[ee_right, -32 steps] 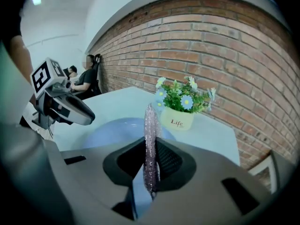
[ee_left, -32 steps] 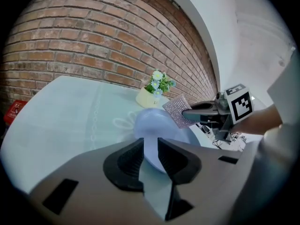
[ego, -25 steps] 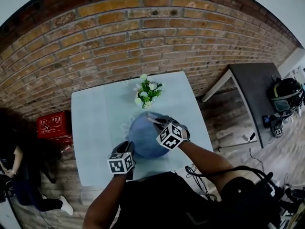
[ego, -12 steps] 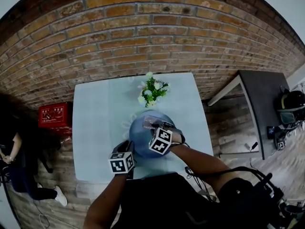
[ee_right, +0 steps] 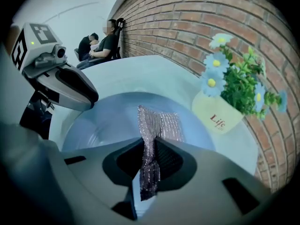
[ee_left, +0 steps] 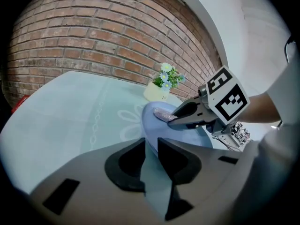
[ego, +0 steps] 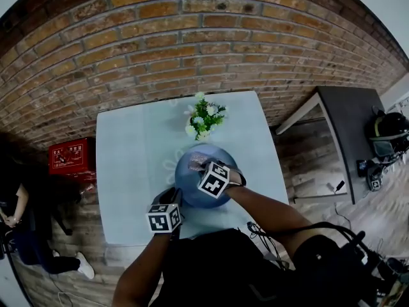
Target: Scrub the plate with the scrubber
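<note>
Plate (ego: 186, 178) partly under right claw (ego: 203, 164), red crate (ego: 71, 158) print unreadable

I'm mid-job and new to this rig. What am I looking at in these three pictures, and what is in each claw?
There is no robot here. A person holds a two-jaw gripper in each hand, and the marker cubes are part of those grippers. One picture comes from a camera on the person's head and looks down at a pale table beside a brick wall. The other two cameras ride on the grippers and look along their jaws. On the table are a blue plate and a small pot of flowers. The left gripper is clamped on the plate's near rim. The right gripper pinches a silvery mesh scrubber, whose free end appears to rest on the plate.
</note>
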`<state>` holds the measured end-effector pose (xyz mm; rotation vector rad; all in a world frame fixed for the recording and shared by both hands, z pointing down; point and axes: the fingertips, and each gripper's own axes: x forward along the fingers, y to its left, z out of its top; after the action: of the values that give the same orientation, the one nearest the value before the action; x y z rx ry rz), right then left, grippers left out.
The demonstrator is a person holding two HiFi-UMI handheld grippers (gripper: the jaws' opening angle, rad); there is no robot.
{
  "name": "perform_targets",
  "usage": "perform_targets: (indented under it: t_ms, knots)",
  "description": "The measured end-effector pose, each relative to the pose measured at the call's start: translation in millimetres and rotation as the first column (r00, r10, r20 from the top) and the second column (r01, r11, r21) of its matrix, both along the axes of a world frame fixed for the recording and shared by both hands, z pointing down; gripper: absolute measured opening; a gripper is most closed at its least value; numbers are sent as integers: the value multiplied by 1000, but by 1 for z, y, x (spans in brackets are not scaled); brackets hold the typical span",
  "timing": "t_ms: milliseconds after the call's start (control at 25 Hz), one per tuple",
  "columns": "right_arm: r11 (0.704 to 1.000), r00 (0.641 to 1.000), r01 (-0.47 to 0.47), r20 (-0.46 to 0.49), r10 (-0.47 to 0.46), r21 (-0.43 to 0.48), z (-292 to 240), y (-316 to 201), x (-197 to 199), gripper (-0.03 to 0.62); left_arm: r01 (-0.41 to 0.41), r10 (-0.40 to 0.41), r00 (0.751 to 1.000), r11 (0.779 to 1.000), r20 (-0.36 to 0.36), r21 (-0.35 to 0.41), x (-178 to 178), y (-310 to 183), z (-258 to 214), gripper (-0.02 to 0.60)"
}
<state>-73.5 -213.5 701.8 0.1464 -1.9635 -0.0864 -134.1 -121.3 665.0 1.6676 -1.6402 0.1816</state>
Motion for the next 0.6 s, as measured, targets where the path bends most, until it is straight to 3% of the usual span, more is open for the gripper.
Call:
perform_targets:
  t_ms: [240,600]
  knots:
    - [997,1000,-27,4,28,-76,0,22,-14,66,-88,88,996,996,2,27,-2,8,-11,91]
    - [978,994,-103,14,107,-181,-1,54,-25,67,-137,139,990,988,-26,70,-16,22,-31,91]
